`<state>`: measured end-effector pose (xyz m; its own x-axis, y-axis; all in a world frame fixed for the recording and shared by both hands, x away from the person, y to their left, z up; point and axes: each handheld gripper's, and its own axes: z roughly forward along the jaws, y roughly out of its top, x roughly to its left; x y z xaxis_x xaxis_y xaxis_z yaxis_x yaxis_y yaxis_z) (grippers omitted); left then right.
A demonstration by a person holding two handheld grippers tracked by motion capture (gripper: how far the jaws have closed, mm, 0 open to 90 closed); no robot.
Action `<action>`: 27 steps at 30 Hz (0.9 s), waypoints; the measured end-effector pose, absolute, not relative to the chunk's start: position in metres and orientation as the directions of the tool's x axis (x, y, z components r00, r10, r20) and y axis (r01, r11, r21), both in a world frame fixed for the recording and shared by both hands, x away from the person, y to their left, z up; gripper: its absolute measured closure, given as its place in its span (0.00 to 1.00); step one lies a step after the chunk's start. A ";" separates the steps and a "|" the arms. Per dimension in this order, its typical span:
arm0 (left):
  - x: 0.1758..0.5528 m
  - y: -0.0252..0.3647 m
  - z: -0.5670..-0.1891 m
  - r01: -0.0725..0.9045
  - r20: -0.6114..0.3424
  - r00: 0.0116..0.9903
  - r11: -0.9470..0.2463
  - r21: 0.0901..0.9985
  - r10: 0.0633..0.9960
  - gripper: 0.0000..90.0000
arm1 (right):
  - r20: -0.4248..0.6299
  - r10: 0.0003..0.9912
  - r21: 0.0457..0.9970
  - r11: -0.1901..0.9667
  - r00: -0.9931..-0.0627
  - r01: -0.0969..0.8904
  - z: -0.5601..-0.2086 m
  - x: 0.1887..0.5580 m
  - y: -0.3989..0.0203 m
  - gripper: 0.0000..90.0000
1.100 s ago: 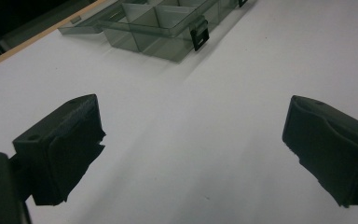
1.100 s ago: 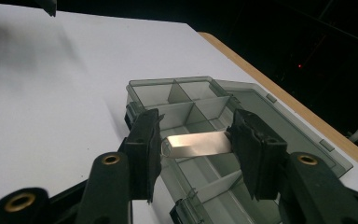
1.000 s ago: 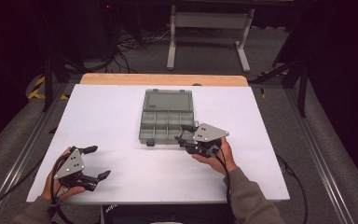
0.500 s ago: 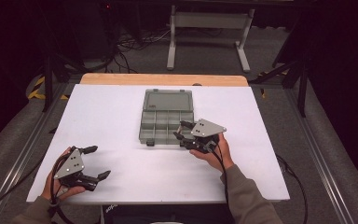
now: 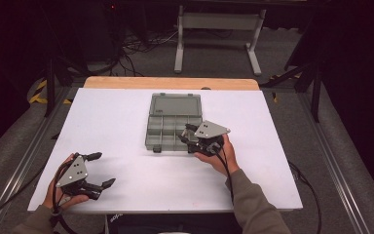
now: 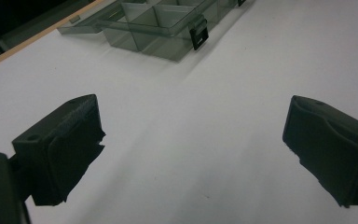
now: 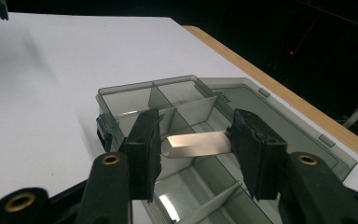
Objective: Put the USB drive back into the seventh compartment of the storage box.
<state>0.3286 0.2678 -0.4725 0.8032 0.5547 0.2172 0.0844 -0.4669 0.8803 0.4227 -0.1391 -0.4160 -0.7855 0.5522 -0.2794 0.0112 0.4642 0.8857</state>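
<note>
White worktop [image 5: 126,122], with a wooden edge along its far side. A smoky grey compartment box [image 5: 173,127] sits near the middle, lid thrown back flat toward the far edge, tray part nearer the person. Dividers split the tray into small cells; a black latch shows on its near wall in the left claw's own view.

Right claw [image 5: 188,138]: held in the person's right hand at the tray's near right corner, grey three-cornered plate on top, cable trailing back along the sleeve. Jaws about half apart. From its own view, a thin clear plastic strip [image 7: 196,143], seemingly a loose divider, spans the gap, one end against each pad. It hangs level over the tray, above the cells and not seated in a slot. The claw [image 7: 196,144] has hold of it by its ends.

Left claw [image 5: 99,169]: well apart from the box, near the near-left corner of the worktop, held in the person's left hand. Jaws spread wide, nothing between them; its own view looks across bare white surface between the two black pads [image 6: 70,149], with the box [image 6: 154,25] farther off at the top.

Whether the cells hold anything small, I cannot tell; those in sight look bare. Floor beyond the worktop is dark, with cables and a metal stand [image 5: 216,34].
</note>
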 end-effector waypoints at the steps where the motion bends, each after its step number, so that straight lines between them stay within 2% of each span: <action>1: 0.329 0.268 -0.473 0.085 0.217 0.803 -0.467 0.880 0.555 0.06 | -0.279 0.554 0.885 0.466 -0.784 0.014 -0.417 0.424 -0.139 0.59; 27: 0.328 0.267 -0.473 0.087 0.216 0.808 -0.474 0.876 0.549 0.06 | -0.220 0.576 0.860 0.496 -0.787 0.123 -0.440 0.441 -0.133 0.59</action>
<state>0.3282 0.2666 -0.4732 0.8076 0.5486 0.2165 0.0873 -0.4742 0.8761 0.4405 -0.1332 -0.4399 -0.7870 0.5765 -0.2198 0.1232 0.4960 0.8596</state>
